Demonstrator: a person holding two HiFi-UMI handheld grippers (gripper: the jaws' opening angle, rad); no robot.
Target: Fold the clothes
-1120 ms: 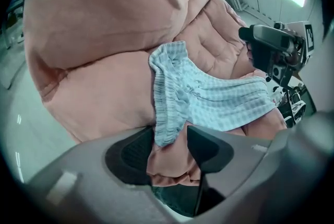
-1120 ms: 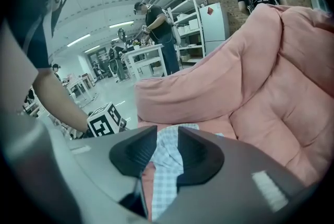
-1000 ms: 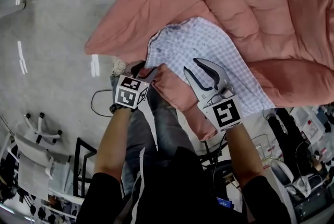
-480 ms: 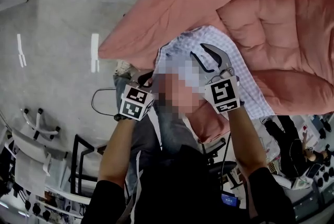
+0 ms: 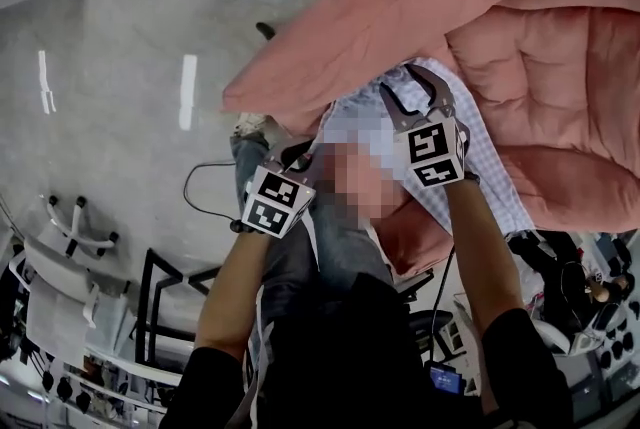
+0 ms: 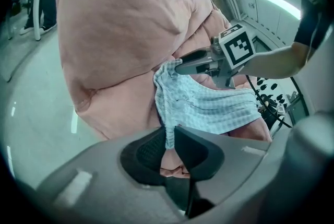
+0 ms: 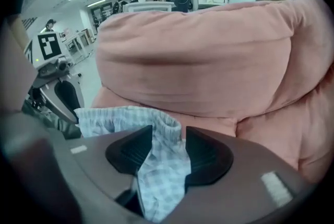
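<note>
Right hand-held gripper (image 5: 398, 82) lowered, opening, checked garment (image 6: 209, 108) between jaws; left hand-held gripper (image 6: 169, 147) closed, pinching it.

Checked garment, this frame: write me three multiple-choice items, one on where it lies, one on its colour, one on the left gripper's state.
1. Where does the checked garment lie?
A. on the floor
B. on the pink cushion
C. on a shelf

2. What colour is it?
A. solid red
B. black stripes
C. pale blue and white check

3. The left gripper is:
A. shut on the garment's edge
B. wide open and empty
C. shut on a cable

Answers:
1 B: the cloth spreads over the pink padding in every view.
2 C: the fine pale check shows in both gripper views.
3 A: the hem is pinched between its jaws, which have just been closing.
</note>
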